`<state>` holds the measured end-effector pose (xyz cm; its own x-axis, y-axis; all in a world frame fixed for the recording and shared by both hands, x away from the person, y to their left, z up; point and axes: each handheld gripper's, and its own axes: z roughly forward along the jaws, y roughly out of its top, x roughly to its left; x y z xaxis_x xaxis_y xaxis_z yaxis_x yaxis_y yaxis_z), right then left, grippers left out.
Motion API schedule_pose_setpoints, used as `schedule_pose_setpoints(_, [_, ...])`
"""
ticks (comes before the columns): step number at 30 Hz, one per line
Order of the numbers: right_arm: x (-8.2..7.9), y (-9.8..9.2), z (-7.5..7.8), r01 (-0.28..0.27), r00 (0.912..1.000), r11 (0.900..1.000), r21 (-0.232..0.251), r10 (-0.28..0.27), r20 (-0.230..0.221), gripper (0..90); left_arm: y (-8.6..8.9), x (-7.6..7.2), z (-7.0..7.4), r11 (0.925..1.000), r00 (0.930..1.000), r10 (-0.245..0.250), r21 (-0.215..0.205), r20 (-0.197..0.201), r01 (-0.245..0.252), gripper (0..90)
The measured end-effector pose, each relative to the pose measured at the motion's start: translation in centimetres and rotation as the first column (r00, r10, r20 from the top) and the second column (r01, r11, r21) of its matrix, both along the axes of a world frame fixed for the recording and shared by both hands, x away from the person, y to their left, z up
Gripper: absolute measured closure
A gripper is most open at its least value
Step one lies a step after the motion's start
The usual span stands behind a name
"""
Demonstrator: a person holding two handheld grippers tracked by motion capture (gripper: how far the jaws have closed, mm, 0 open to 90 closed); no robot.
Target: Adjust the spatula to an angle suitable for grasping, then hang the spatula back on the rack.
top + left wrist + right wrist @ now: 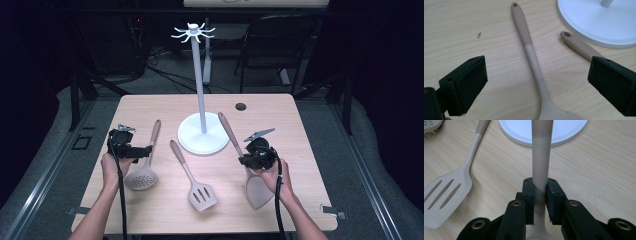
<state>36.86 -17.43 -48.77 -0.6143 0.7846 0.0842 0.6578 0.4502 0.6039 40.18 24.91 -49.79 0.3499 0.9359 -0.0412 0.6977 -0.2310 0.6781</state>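
Gripping a spatula by the pale part of its handle, the right claw had its two pads pinched tight on the shaft, nearest the person on the right side of the desk. Its flat blade lay by the right hand, and the brown handle end reached toward the stand's white base. Left of it, a slotted turner lay untouched in the middle of the desk. Farther left, the left claw stood wide open and held nothing, poised over the skimmer's handle. Beyond them the stand's pole rose to a ring of hooks. The step looked like lifting the spatula; next it would need raising until the handle's hole met a hook.
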Motion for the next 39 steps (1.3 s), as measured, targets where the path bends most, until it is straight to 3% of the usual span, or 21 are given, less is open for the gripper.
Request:
schedule_pose_setpoints(4, [-0.1, 0.0, 0.3, -0.004, 0.9998, 1.0, 0.011, 0.004, 0.021, 78.8, -0.7, -0.6, 0.9, 0.9991, 0.9992, -0.028, -0.031, 0.029, 0.029, 2.7])
schedule_pose_setpoints(6, [-0.2, 0.1, 0.4, -0.004, 0.9994, 1.0, 0.007, 0.004, 0.034, 78.8, -1.5, -0.9, 1.4, 0.9958, 0.9977, -0.057, -0.069, 0.036, 0.06, 3.0])
schedule_pose_setpoints(11, [-0.6, 0.3, 0.8, -0.015, 0.9978, 1.0, 0.01, 0.014, 0.064, 78.8, -3.1, -1.2, 2.0, 0.9891, 0.9938, -0.101, -0.103, 0.047, 0.105, 3.3])
schedule_pose_setpoints(13, [-0.6, 0.3, 1.1, -0.02, 0.9973, 1.0, 0.016, 0.019, 0.071, 78.8, -4.5, -1.4, 2.3, 0.9831, 0.988, -0.142, -0.107, 0.061, 0.148, 3.3])
schedule_pose_setpoints(19, [-0.9, 0.6, 1.5, -0.023, 0.9955, 1.0, 0.021, 0.021, 0.093, 78.8, -6.6, -1.7, 2.7, 0.9717, 0.9765, -0.202, -0.109, 0.075, 0.209, 3.1])
schedule_pose_setpoints(21, [-0.9, 1.0, 1.7, -0.03, 0.9939, 0.999, 0.021, 0.027, 0.107, 78.8, -7.7, -1.6, 3.0, 0.9652, 0.9689, -0.234, -0.101, 0.081, 0.241, 3.0])
schedule_pose_setpoints(23, [-0.9, 1.2, 1.7, -0.031, 0.9933, 0.999, 0.025, 0.028, 0.112, 78.8, -8.0, -1.6, 3.1, 0.9632, 0.9667, -0.241, -0.1, 0.085, 0.249, 2.9])
schedule_pose_setpoints(26, [-0.8, 1.5, 1.8, -0.037, 0.9927, 0.999, 0.022, 0.034, 0.115, 78.8, -9.0, -1.3, 3.4, 0.9538, 0.9587, -0.268, -0.114, 0.096, 0.278, 2.9])
schedule_pose_setpoints(33, [-0.4, 2.2, 2.3, -0.043, 0.9905, 0.999, 0.021, 0.04, 0.131, 78.8, -10.1, -1.1, 3.7, 0.9436, 0.9513, -0.288, -0.137, 0.109, 0.302, 3.2])
schedule_pose_setpoints(36, [-0.2, 2.6, 2.4, -0.048, 0.9901, 0.999, 0.019, 0.045, 0.133, 78.8, -10.8, -1.1, 4.0, 0.9332, 0.9416, -0.311, -0.146, 0.13, 0.328, 3.8])
schedule_pose_setpoints(39, [0.2, 2.9, 2.4, -0.047, 0.9902, 0.999, 0.019, 0.044, 0.133, 78.8, -11.5, -1.1, 4.2, 0.9306, 0.9389, -0.316, -0.148, 0.136, 0.335, 5.6])
